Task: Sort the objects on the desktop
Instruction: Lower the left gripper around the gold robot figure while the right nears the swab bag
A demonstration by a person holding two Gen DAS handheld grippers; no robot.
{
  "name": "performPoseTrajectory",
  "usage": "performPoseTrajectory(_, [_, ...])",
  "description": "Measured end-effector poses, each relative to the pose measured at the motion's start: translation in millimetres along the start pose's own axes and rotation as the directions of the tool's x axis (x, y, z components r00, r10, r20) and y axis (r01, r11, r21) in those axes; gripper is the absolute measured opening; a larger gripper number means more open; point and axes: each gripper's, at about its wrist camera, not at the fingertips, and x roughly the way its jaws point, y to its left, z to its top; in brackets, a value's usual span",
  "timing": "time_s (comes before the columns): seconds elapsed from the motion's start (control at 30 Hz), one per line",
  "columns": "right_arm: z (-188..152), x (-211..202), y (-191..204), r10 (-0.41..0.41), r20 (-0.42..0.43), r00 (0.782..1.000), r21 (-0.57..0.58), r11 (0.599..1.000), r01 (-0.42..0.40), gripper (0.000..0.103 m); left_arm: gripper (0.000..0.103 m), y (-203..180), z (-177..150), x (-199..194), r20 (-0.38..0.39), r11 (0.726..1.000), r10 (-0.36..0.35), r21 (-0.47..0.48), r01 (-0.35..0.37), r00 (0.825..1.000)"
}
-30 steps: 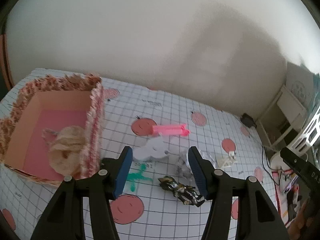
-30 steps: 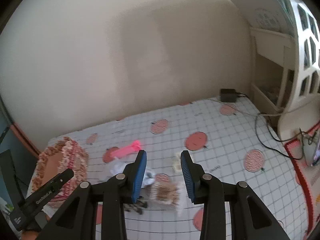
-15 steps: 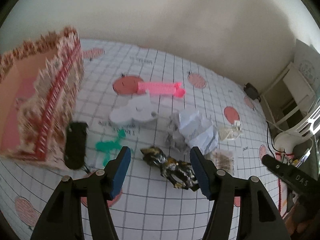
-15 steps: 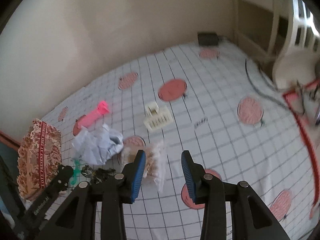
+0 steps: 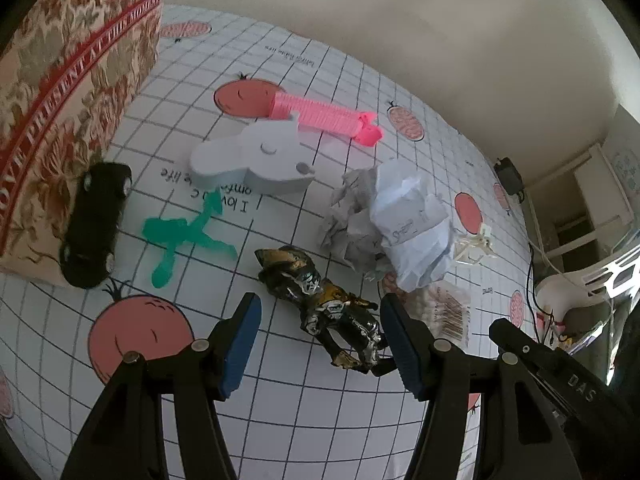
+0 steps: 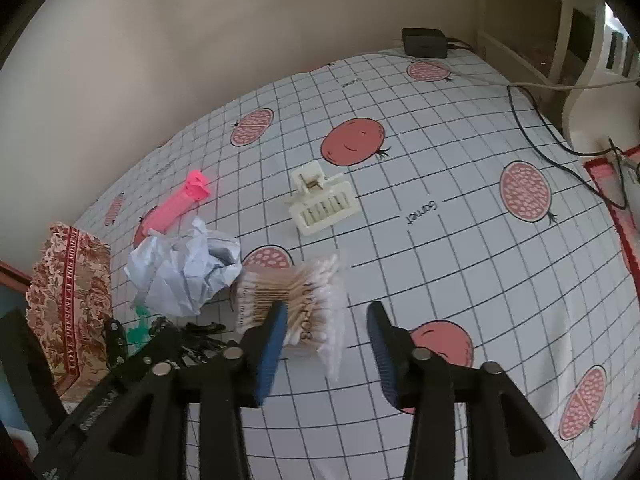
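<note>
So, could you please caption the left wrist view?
Open left claw poised over a black-and-gold figurine beside crumpled paper.

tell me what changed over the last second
Both grippers came down closer to the clutter: the left gripper now straddles the dark figurine, the right gripper nears the cotton swab pack. Both stay open, nothing grabbed; the objects haven't moved.

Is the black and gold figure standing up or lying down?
Lying down: the black and gold figure lies flat on the tablecloth, between the left hand-held gripper's open fingers.
</note>
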Motion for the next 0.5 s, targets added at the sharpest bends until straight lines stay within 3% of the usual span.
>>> performPoseTrajectory(0.07, [0, 4, 0, 0.025, -0.013, 1.0, 0.012, 1.0, -0.024, 0.066, 0.063, 0, -1, 4, -0.011, 1.0, -0.003, -0.01, 0.003, 1.0])
performPoseTrajectory(0.27, [-1, 15, 0, 0.038, -0.033, 0.999, 0.046, 0.998, -0.036, 0.07, 0.063, 2, 0, 10, -0.032, 1.0, -0.011, -0.024, 0.011, 0.999])
performPoseTrajectory(0.43, [-2, 21, 6, 0.059, -0.035, 0.998, 0.033, 0.998, -0.058, 0.087, 0.064, 1, 0, 11, -0.03, 1.0, -0.008, -0.022, 0.007, 1.0])
performPoseTrajectory(0.5, [-4, 24, 9, 0.06, -0.036, 0.998, 0.021, 0.998, -0.059, 0.096, 0.068, -1, 0, 12, -0.029, 1.0, -0.007, -0.014, 0.007, 1.0])
